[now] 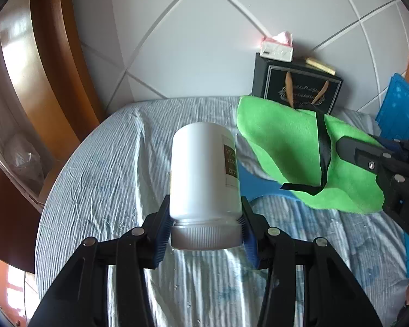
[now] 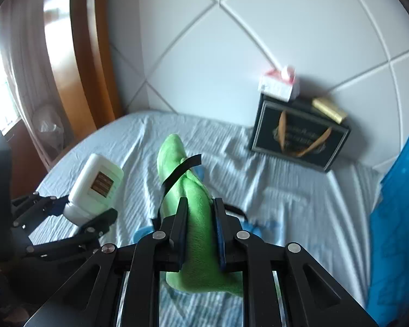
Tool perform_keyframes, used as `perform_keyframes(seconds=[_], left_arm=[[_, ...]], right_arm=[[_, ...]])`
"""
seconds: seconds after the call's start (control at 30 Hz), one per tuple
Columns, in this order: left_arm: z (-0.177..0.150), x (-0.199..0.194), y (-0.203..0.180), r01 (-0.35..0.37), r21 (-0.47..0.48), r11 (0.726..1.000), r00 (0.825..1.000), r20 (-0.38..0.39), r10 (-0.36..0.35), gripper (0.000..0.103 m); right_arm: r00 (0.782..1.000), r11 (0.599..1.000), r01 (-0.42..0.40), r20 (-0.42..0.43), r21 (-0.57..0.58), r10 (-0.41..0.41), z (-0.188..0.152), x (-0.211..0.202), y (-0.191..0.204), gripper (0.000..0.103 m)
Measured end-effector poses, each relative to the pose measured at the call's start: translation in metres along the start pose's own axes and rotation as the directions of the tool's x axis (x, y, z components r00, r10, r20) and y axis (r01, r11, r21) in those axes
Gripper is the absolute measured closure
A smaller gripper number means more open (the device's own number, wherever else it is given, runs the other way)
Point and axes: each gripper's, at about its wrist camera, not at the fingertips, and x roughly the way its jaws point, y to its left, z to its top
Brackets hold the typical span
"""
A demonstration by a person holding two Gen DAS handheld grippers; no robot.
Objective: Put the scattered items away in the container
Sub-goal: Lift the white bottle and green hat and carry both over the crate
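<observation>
While both grippers hang above a bed covered in a pale blue striped sheet (image 1: 101, 179), each one carries an object. From the left wrist view, the left gripper (image 1: 205, 231) is clenched on a white plastic bottle (image 1: 204, 171), its blue pads pressing either side of the neck just above the ribbed cap; the cap faces the camera, the body points away over the sheet, and a brown label shows on the bottle's side. From the right wrist view, the right gripper (image 2: 200, 234) is clamped on a bright green plush cloth (image 2: 193, 204) with a black ribbon strap (image 2: 181, 171), the fabric squeezed between the two dark pads and spilling out ahead of and below them, lifted clear of the sheet. Seen from the left camera, the same green cloth (image 1: 291, 147) hangs just to the right of the bottle, and the right gripper's black frame enters from the right edge. Beyond the cloth, at the far edge of the sheet against a white quilted headboard (image 1: 204, 41), stands a black gift bag (image 1: 297, 87) with tan handles; a white and pink tissue pack (image 1: 276, 47) and a small gold bar (image 1: 320, 65) rest on top of it. To the right of the sheet, a blue plastic container (image 2: 395, 218) shows at the frame edge. A wooden frame (image 1: 54, 54) borders the headboard on the left.
</observation>
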Motion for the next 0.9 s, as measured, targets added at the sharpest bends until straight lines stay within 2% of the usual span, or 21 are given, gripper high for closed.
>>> perform_keyframes(seconds=[0.2, 0.43, 0.67, 0.9], left_arm=[[0.015, -0.047, -0.024, 0.002, -0.018, 1.0, 0.997, 0.075, -0.001, 0.058], [0.024, -0.093, -0.051, 0.023, 0.01, 1.0, 0.99, 0.139, -0.024, 0.058], [0.039, -0.13, -0.076, 0.101, 0.08, 0.992, 0.973, 0.202, -0.115, 0.058], [0.049, -0.173, -0.118, 0.177, 0.162, 0.971, 0.947, 0.242, -0.213, 0.058]], right_arm=[[0.997, 0.999, 0.01, 0.08, -0.048, -0.006, 0.009, -0.053, -0.009, 0.086], [0.987, 0.997, 0.051, 0.152, -0.053, -0.043, 0.016, -0.108, -0.023, 0.087], [0.969, 0.99, 0.143, 0.205, -0.001, -0.14, 0.02, -0.164, -0.038, 0.087], [0.933, 0.966, 0.25, 0.251, 0.066, -0.259, 0.014, -0.231, -0.065, 0.087]])
